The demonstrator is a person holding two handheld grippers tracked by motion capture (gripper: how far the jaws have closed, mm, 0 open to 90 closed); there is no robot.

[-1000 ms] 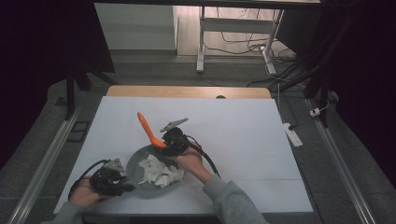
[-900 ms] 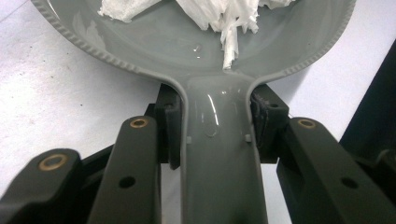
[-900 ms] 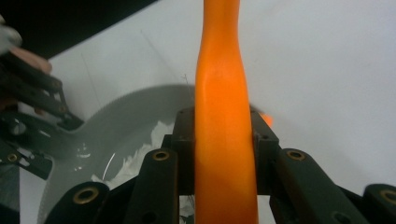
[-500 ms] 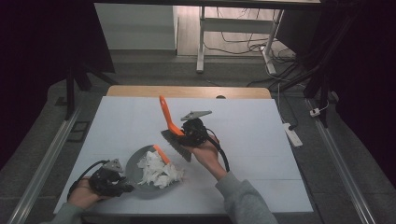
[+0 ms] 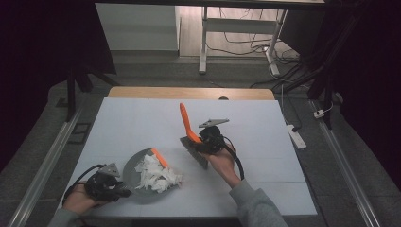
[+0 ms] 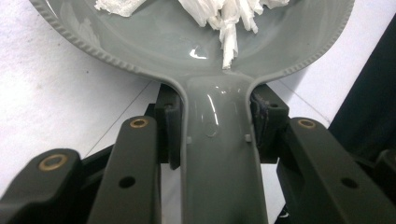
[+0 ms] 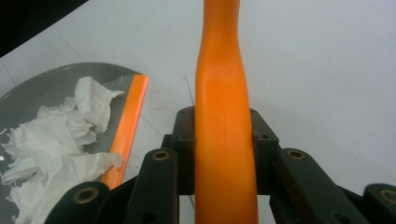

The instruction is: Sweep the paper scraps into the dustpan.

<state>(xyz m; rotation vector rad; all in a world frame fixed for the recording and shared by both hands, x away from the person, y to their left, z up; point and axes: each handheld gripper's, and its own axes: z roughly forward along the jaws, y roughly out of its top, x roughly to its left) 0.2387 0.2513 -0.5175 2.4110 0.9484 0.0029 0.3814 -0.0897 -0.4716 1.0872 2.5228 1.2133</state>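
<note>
Brush (image 5: 188, 128) handle between right tongs (image 5: 204, 140)

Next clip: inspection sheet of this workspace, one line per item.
Surface: white table, bare apart from the job's things.
Job's things: grey dustpan holding white paper scraps, orange lip facing away from the person; orange-handled brush held off to its right.
Clutter: nothing seen.
Grippers: left hand-held gripper shut on the dustpan handle; right hand-held gripper shut on the brush handle.
Cables: black cable trailing from the right one.
Surroundings: power strip and wires on floor, dark room.
</note>
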